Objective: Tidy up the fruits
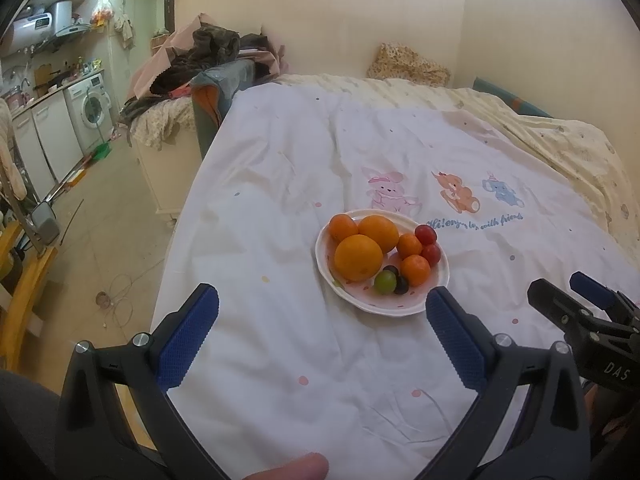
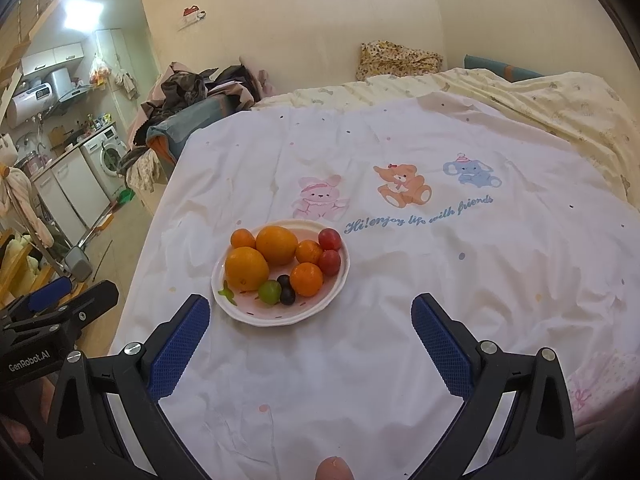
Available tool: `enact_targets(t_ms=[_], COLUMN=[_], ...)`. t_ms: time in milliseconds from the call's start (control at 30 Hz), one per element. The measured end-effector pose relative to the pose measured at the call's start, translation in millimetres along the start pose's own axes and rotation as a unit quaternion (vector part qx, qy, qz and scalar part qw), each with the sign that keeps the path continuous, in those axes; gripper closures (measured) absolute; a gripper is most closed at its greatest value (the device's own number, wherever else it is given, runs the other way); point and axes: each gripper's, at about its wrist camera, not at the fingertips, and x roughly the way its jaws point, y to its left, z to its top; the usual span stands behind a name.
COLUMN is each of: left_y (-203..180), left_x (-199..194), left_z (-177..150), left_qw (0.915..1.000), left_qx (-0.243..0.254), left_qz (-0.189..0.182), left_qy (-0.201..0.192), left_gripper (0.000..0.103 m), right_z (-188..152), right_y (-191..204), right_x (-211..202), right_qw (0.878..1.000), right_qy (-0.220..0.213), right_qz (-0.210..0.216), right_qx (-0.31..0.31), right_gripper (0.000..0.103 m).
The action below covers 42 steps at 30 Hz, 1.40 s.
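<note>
Both my grippers are hovering wide open, holding nothing.
The fruit plate is sitting on the bed, ahead of my left gripper and ahead-left of my right gripper.

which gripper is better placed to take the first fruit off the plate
Probably the left gripper: the plate lies nearly between its open fingers, just ahead. From the right gripper, also open, the plate sits off toward its left finger. Both are empty.

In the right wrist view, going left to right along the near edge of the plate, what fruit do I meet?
On the plate: green leafy bit → green grape → dark grape → small orange.
</note>
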Motion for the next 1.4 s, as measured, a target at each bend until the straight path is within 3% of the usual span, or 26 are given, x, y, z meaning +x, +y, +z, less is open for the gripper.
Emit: enact_targets(t_ms=[1400], left_y=[3.0], left_x=[-2.0], left_z=[1.1], left_qw=[1.0], left_qx=[-0.001], left_qz=[0.001], left_qy=[0.002], left_gripper=[0.001], right_z=[-5.8], right_y=[-3.6], right_x=[1.6], right_qw=[1.0], right_qy=[0.003], right_qz=[-0.005], right_qx=[0.0], right_gripper=[0.0])
